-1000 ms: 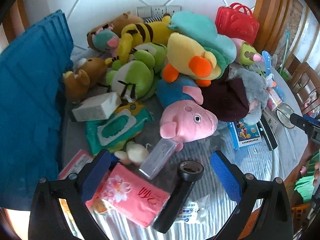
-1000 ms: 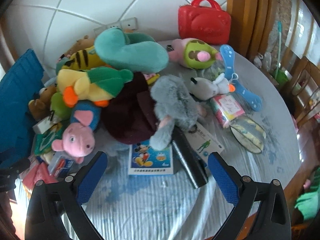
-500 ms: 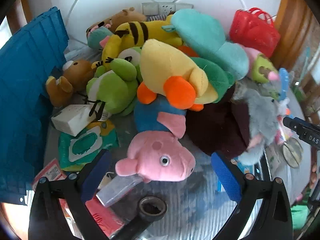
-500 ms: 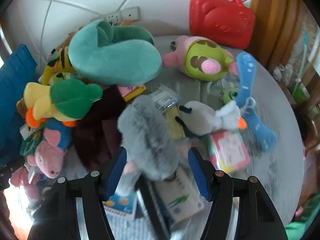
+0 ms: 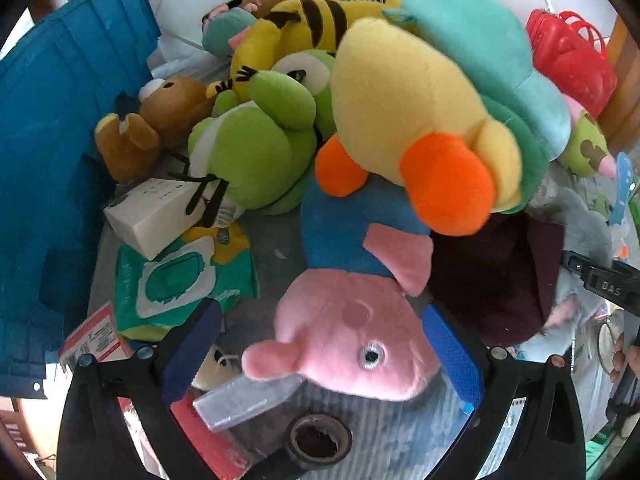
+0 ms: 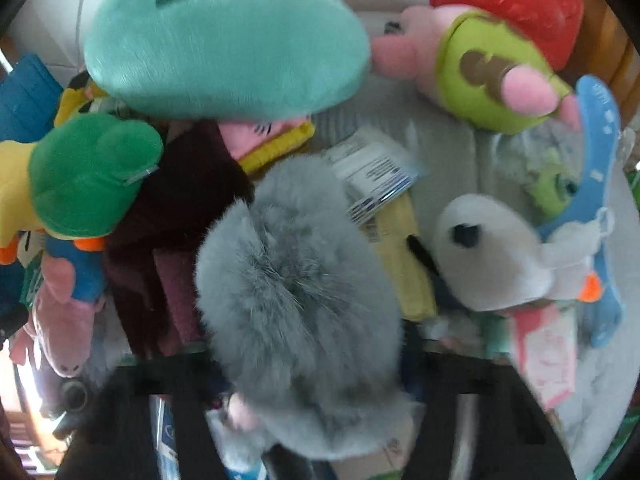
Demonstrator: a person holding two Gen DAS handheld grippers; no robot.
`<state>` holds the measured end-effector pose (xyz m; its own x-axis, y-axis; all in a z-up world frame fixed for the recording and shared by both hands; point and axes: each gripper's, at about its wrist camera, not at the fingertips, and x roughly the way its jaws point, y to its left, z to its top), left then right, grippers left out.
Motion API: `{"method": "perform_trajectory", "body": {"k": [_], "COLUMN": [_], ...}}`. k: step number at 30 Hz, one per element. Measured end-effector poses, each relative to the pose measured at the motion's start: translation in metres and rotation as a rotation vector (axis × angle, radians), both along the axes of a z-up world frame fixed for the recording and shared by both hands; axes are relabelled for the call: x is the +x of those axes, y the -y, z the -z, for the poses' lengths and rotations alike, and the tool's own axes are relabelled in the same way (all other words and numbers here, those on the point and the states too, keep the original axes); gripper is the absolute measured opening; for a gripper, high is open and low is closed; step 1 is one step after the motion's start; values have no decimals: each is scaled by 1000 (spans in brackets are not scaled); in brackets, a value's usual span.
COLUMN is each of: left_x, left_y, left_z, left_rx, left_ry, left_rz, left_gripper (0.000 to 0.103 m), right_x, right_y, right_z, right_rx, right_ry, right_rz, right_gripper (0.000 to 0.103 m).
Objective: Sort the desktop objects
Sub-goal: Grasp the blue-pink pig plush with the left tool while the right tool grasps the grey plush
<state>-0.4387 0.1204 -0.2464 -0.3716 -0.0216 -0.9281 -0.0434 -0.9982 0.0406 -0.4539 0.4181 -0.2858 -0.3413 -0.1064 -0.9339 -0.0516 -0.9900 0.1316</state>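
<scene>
A pink pig plush (image 5: 344,332) with a blue body lies head-down between the blue pads of my left gripper (image 5: 324,348), which is open around its head. A yellow duck plush (image 5: 408,120) lies just behind it. In the right wrist view a grey furry plush (image 6: 296,296) fills the middle and covers my right gripper (image 6: 308,380); its jaws stand close on either side of the plush, but the pads are hidden and blurred. A white seagull plush (image 6: 492,256) lies to its right.
A blue crate (image 5: 52,160) stands at the left. Green frog plush (image 5: 256,148), brown bear (image 5: 160,120), white box (image 5: 156,216), wet-wipes pack (image 5: 180,280), teal plush (image 6: 224,44), red toy case (image 6: 516,4), dark red cloth (image 6: 172,216) and a black tape roll (image 5: 320,440) crowd the table.
Both grippers have moved forward into the pile. The left now straddles the pig's head. The right has narrowed its jaws and pushed onto the grey plush.
</scene>
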Motion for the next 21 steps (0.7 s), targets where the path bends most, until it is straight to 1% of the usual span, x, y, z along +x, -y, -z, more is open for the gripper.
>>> {"method": "perform_trajectory", "body": {"k": [2, 4, 7, 9, 12, 13, 15, 17, 21], "left_x": [-6, -12, -22, -26, -32, -32, -31, -29, -26], "left_y": [-5, -10, -17, -17, -14, -13, -13, -13, -13], "left_z": [7, 14, 33, 45, 63, 64, 65, 64, 63], "left_rx": [6, 9, -18, -24, -10, 0, 22, 41, 46], "left_ry": [8, 18, 47, 66, 86, 75, 58, 47, 41], "left_rz": [11, 22, 28, 19, -1, 0, 3, 6, 19], "left_gripper": [102, 102, 102, 102, 102, 100, 81, 79, 75], "right_x": [-2, -4, -6, -7, -8, -9, -10, -11, -13], "right_y": [4, 4, 1, 1, 3, 4, 6, 8, 14], "right_z": [7, 8, 9, 10, 9, 10, 10, 10, 9], "right_rx": [20, 19, 10, 8, 17, 20, 28, 40, 73], "right_ry": [10, 6, 5, 2, -4, -6, -9, -10, -23], "right_rz": [-12, -17, -12, -12, -18, -22, -28, -33, -40], "right_gripper": [49, 49, 49, 49, 49, 49, 49, 49, 52]}}
